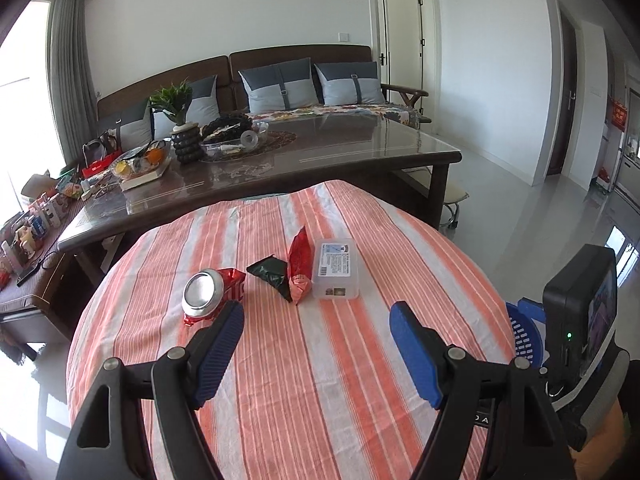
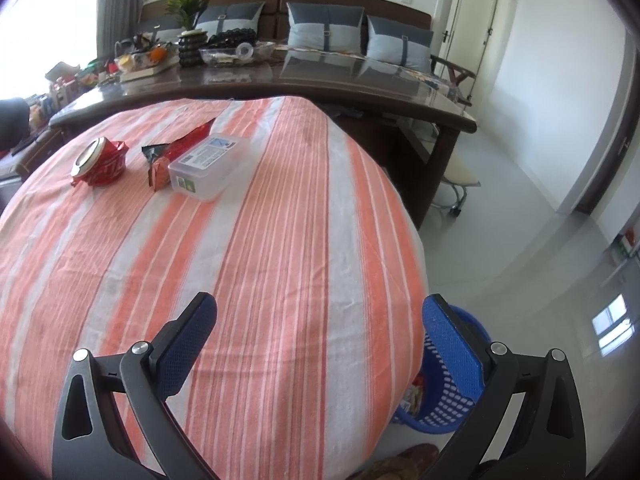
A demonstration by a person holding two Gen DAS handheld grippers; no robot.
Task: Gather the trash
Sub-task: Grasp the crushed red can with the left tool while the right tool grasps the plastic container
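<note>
On the striped tablecloth (image 1: 320, 360) lie a crushed red can (image 1: 212, 292), a dark green wrapper (image 1: 272, 274), a red wrapper (image 1: 300, 268) and a clear plastic box (image 1: 338, 268). My left gripper (image 1: 318, 320) is open just short of them, its left pad beside the can, nothing between the pads. In the right wrist view the can (image 2: 100, 160), the wrappers (image 2: 168, 160) and the box (image 2: 208, 166) lie far off at upper left. My right gripper (image 2: 320, 318) is open and empty near the table's right edge. A blue basket (image 2: 448, 392) stands on the floor beneath its right finger.
A dark glass-topped coffee table (image 1: 360, 148) with a plant, bowls and clutter stands behind the round table, and a sofa with cushions (image 1: 280, 88) behind that. The right gripper's camera body (image 1: 580, 312) shows at the right, with the basket (image 1: 524, 336) behind it. Pale tiled floor (image 2: 520, 240) lies right.
</note>
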